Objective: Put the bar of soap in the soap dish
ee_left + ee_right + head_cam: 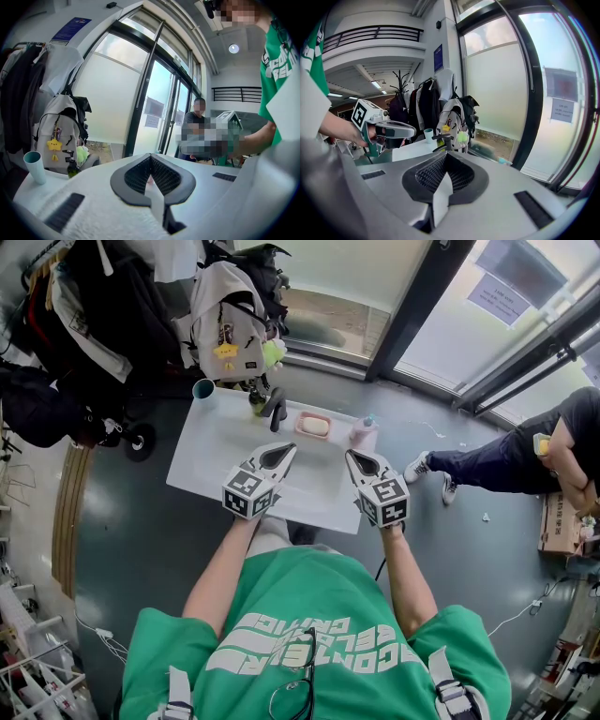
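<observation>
A pink soap dish (313, 425) stands at the far middle of the white table (211, 460), and a pale bar of soap (317, 426) lies inside it. My left gripper (286, 452) hovers over the table just in front of the dish, its jaws shut with nothing between them. My right gripper (353, 457) hangs level with it to the right, also shut and empty. In the left gripper view the pads (140, 173) meet at the tip of the left gripper (151, 155). The right gripper (445, 154) is closed the same way in its own view.
A teal cup (203, 389) stands at the table's far left corner, a green pump bottle (261, 402) left of the dish, and a pink bottle (364, 432) to its right. Behind hang a backpack (225, 329) and coats. A person sits on the floor at right (525, 451).
</observation>
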`<state>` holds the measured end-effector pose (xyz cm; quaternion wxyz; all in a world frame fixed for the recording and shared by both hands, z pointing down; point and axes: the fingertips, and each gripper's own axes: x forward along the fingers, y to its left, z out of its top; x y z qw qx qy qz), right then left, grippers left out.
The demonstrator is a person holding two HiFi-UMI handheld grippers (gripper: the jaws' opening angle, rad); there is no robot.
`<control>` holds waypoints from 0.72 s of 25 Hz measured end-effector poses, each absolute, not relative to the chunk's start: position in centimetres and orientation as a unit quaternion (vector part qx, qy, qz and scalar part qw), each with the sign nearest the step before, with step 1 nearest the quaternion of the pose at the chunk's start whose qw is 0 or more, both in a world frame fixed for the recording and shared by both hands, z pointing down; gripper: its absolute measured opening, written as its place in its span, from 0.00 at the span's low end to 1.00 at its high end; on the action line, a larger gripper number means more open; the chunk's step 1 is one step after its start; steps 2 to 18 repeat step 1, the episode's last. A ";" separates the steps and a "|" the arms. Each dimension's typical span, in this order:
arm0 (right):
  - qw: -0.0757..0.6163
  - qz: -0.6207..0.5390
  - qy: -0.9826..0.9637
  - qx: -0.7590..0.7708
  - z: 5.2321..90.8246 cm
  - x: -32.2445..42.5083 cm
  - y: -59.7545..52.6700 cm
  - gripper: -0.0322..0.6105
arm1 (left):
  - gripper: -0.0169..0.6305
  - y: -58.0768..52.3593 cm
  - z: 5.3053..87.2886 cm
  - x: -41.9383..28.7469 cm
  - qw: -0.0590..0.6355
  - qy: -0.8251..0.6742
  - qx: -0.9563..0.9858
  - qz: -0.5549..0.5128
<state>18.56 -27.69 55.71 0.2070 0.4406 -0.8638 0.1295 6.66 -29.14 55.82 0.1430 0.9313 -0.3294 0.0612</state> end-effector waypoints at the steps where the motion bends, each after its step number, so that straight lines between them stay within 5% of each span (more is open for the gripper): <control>1: 0.207 0.130 -0.863 0.441 55.8 18.6 -27.6 0.07 | 0.03 -29.1 55.9 6.6 0.143 -0.329 0.931 0.061; 18: 0.207 0.130 -0.863 0.441 55.8 18.6 -27.6 0.07 | 0.03 -29.1 55.9 6.6 0.143 -0.329 0.931 0.061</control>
